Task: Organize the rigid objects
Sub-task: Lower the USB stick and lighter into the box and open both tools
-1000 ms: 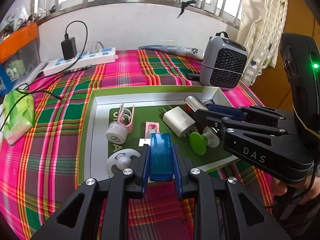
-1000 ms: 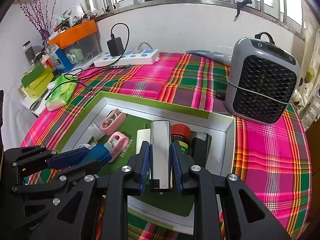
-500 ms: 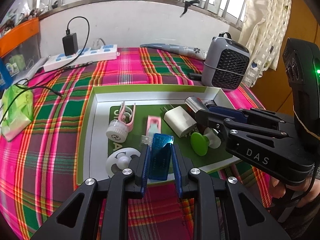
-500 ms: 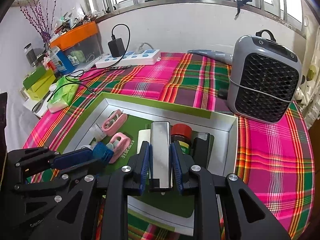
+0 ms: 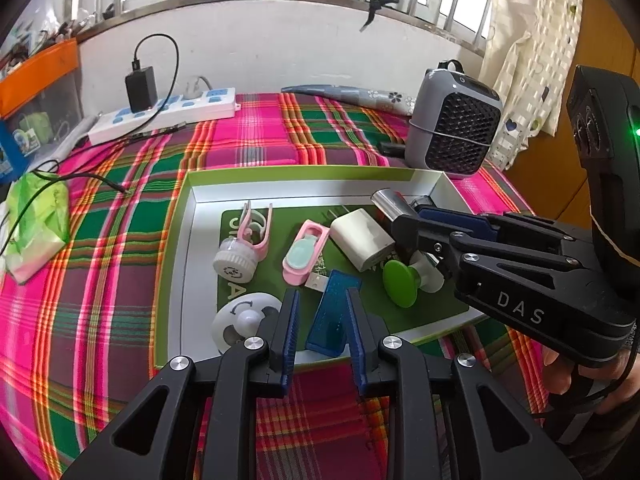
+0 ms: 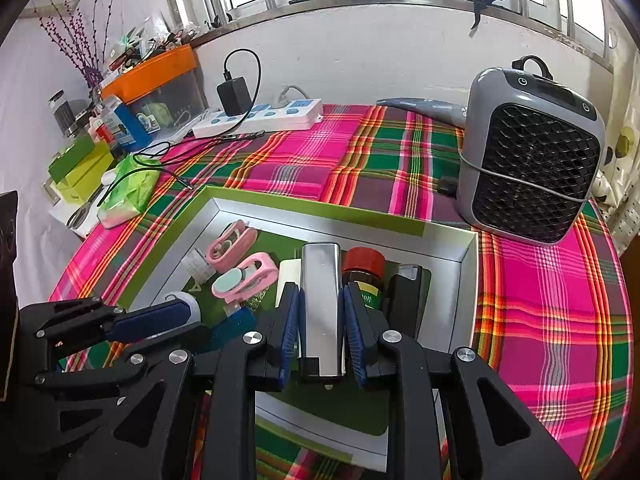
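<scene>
A green-and-silver tray [image 5: 184, 248] lies on the plaid cloth. My left gripper [image 5: 320, 316] is open over the tray's near edge. A blue translucent USB device [image 5: 334, 314] leans tilted between its fingers, resting in the tray. My right gripper [image 6: 322, 320] is shut on a silver metal bar [image 6: 321, 304] and holds it over the tray's right part [image 6: 468, 276]. The right gripper also shows in the left wrist view [image 5: 404, 220]. In the tray lie pink clips [image 5: 306, 250], a white charger [image 5: 362, 238], a green-capped knob [image 5: 400, 282], a white disc [image 5: 244, 320] and a red-capped bottle [image 6: 364, 276].
A grey heater [image 6: 528, 168] stands at the back right behind the tray. A white power strip [image 5: 164, 114] with a black adapter lies at the back. A green packet [image 5: 36, 220] and cables lie left. Boxes and an orange-lidded bin [image 6: 152, 76] crowd the far left.
My left gripper has opened and let go of the blue USB device, which now leans tilted in the tray. The right gripper still holds the silver bar, nearly unmoved.
</scene>
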Available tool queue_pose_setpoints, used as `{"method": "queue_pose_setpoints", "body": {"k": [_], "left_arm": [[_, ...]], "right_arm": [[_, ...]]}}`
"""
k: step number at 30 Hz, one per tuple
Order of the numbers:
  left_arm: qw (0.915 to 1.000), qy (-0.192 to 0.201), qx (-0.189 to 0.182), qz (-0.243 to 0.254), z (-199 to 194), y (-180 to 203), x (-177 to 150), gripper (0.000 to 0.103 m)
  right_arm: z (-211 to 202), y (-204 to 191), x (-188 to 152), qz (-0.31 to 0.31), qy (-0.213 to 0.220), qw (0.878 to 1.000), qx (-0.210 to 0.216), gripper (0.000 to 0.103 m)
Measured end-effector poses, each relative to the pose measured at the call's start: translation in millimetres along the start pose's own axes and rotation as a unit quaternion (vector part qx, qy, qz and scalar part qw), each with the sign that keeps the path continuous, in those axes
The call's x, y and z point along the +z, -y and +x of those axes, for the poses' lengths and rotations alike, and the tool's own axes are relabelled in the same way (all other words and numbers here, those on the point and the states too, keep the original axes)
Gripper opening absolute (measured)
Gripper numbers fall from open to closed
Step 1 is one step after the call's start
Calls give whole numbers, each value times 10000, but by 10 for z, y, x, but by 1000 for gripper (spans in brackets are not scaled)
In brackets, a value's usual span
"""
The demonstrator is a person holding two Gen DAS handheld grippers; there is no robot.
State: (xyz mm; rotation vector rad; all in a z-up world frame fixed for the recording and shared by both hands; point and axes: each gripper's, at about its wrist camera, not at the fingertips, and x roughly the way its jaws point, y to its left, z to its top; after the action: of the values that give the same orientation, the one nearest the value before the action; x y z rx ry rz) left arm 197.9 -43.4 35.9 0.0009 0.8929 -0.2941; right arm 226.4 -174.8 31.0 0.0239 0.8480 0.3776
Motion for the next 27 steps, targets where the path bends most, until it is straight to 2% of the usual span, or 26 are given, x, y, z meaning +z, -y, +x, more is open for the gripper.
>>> {"method": "queue_pose_setpoints", "body": {"k": [12,16,27], "left_arm": [[9998,114,174,44,-134,46,-32,25],[9997,122,184,38,-187,74,-65,25],[9993,259,264,53,-444,162,-214,25]], "right_arm": [[-50,-11,-47,79,42,10000,10,25],[-103,-31,-74,102,85,9999,-10,28],[-366,-137,-222,142,247,9995,-98,30]]}}
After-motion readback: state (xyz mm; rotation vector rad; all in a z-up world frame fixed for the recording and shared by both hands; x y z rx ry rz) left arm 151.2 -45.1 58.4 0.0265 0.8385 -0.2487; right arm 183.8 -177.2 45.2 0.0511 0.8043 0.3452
